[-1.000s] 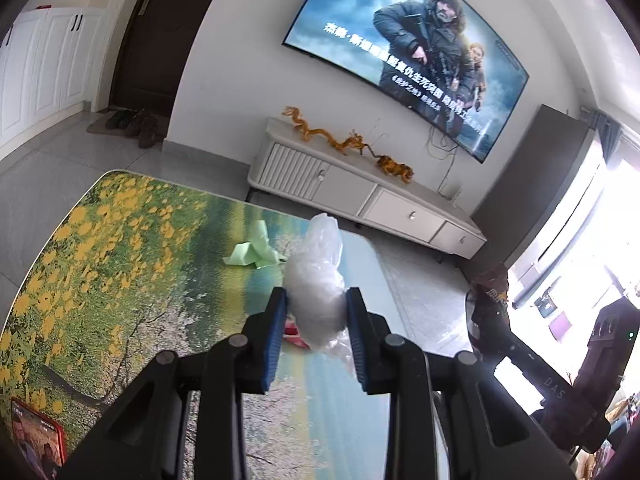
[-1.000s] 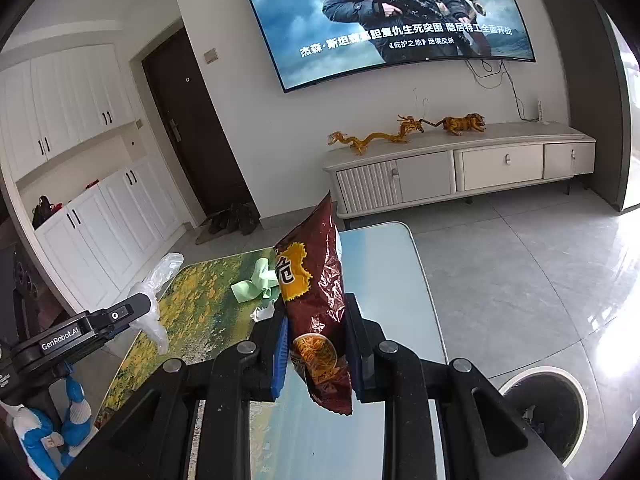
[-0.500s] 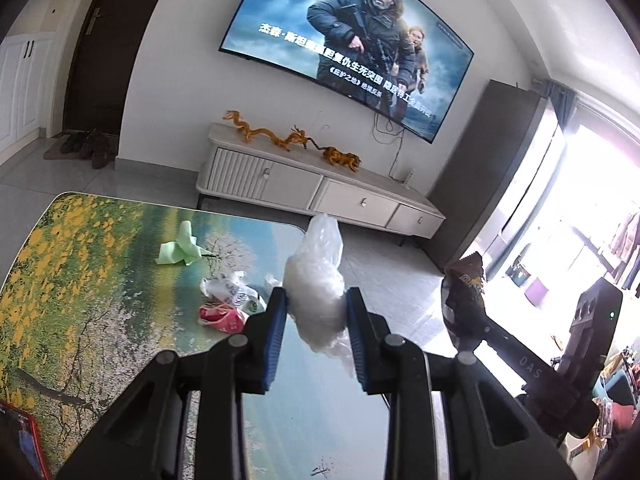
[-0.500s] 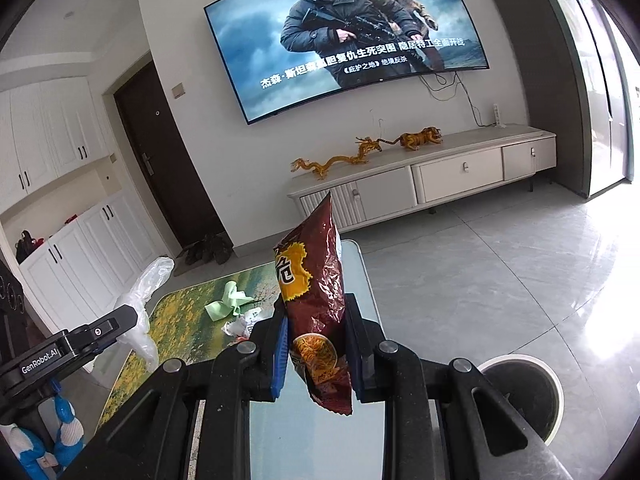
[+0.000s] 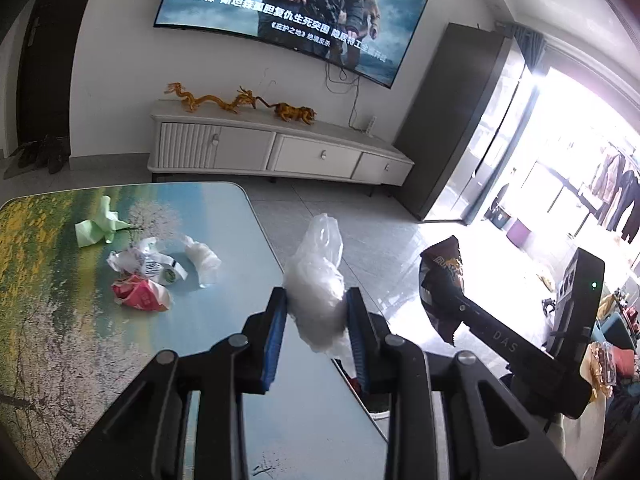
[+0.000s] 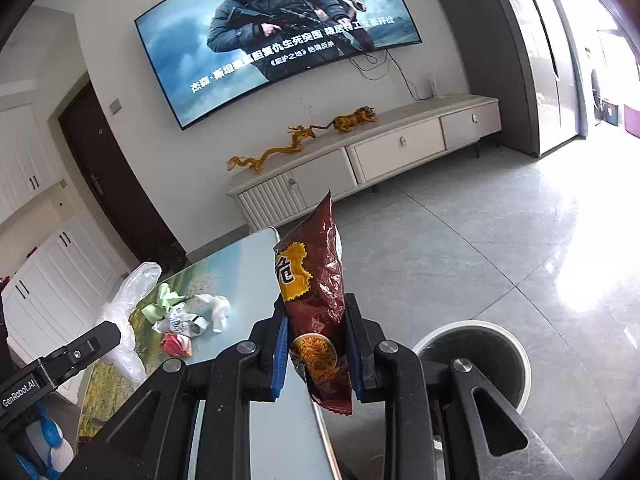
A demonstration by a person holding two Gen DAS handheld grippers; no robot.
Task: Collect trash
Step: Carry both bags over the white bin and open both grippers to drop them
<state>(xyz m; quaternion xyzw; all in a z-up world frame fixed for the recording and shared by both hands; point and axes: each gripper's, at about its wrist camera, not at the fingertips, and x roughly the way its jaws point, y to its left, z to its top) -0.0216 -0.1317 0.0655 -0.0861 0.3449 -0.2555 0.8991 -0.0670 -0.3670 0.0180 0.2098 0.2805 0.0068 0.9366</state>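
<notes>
My left gripper (image 5: 316, 312) is shut on a crumpled clear plastic bag (image 5: 316, 280), held above the table's right edge. My right gripper (image 6: 316, 344) is shut on a dark red chip bag (image 6: 316, 280), held just past the table's edge beside a round bin (image 6: 480, 356) with a white rim on the floor. The chip bag also shows in the left wrist view (image 5: 442, 276). The plastic bag also shows in the right wrist view (image 6: 128, 300). Loose trash lies on the table: green paper (image 5: 98, 226), a white printed wrapper (image 5: 146, 262), a white tissue (image 5: 202, 258), a red wrapper (image 5: 140, 294).
The table (image 5: 60, 344) has a flower-landscape top. A white TV cabinet (image 5: 276, 152) with gold dragon figures stands under a wall TV (image 5: 296, 12). Grey tiled floor (image 6: 480, 240) lies to the right. Bright balcony doors are at far right.
Both grippers have swung to the right with their bags. The bin has come closer under the right gripper. The table trash now lies to my left.
</notes>
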